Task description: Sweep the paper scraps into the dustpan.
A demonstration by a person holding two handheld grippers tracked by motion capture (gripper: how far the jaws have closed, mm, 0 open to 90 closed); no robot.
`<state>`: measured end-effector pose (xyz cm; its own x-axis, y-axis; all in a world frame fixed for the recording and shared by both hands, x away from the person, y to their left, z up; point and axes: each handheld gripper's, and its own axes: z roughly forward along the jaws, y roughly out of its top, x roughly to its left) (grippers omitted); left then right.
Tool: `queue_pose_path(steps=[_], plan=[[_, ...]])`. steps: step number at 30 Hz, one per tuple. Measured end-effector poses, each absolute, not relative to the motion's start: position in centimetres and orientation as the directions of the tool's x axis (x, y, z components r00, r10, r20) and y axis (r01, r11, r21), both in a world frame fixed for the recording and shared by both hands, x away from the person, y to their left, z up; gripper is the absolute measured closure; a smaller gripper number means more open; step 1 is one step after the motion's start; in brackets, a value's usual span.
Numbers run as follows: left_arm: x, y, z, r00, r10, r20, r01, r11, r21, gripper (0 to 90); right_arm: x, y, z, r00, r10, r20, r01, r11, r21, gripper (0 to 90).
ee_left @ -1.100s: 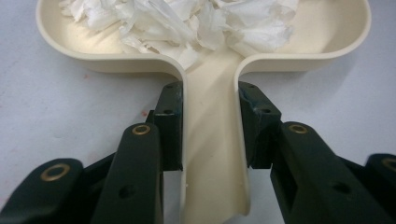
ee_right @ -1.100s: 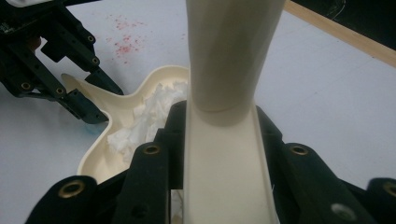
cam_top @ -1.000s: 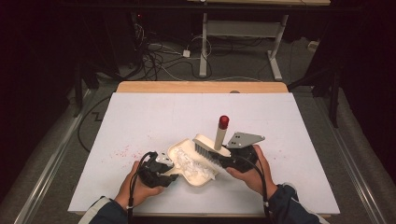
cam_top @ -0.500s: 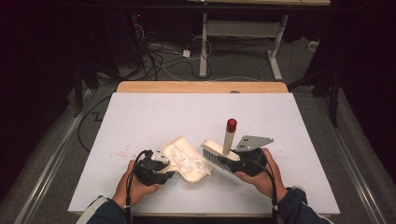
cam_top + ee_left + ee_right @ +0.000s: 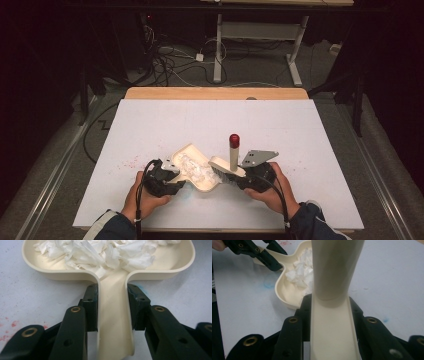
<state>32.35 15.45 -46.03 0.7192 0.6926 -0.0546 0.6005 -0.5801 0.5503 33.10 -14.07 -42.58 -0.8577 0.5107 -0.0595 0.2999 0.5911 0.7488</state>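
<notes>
Dustpan: you are keeping one cream dustpan [image 5: 196,170] lying flat on the white table [image 5: 300,130], near the front edge and a little left of centre, its handle pointing toward your left hand.
Dustpan contents: it is carrying a heap of torn white paper scraps [image 5: 192,166], bunched in the wide bowl; in the left gripper view the scraps [image 5: 105,252] are lying against the far wall and spilling toward the neck of the handle.
Left gripper: your left gripper [image 5: 167,176] is clenching the dustpan's handle [image 5: 112,315], one black jaw pressing on each side of it, so the jaws are nearly closed.
Right gripper: your right gripper [image 5: 245,177] is gripping the flat cream back of the brush [image 5: 226,169], jaws squeezed in on both sides; in the right gripper view the brush [image 5: 332,322] is rising from between the jaws.
Brush: you are holding it just right of the dustpan's rim, its stem standing up with a red tip [image 5: 234,140].
Table marks: faint red specks [image 5: 131,161] are showing left of the dustpan.
Count: one dustpan, one brush, two grippers, one heap of scraps.
</notes>
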Motion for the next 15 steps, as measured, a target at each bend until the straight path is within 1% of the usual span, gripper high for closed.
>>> queue_pose_path(steps=[7,15], plan=[[32.4,15.3,-46.1,0.717,0.695,-0.047,0.599,-0.58,0.553,63.3,32.7,-13.2,-42.5,-0.866,0.496,-0.06,0.28,0.582,0.764,67.6],[32.4,15.5,-46.0,0.716,0.696,-0.049,0.597,-0.575,0.559,63.3,33.0,-14.7,-41.3,-0.849,0.526,-0.046,0.289,0.534,0.794,67.5]])
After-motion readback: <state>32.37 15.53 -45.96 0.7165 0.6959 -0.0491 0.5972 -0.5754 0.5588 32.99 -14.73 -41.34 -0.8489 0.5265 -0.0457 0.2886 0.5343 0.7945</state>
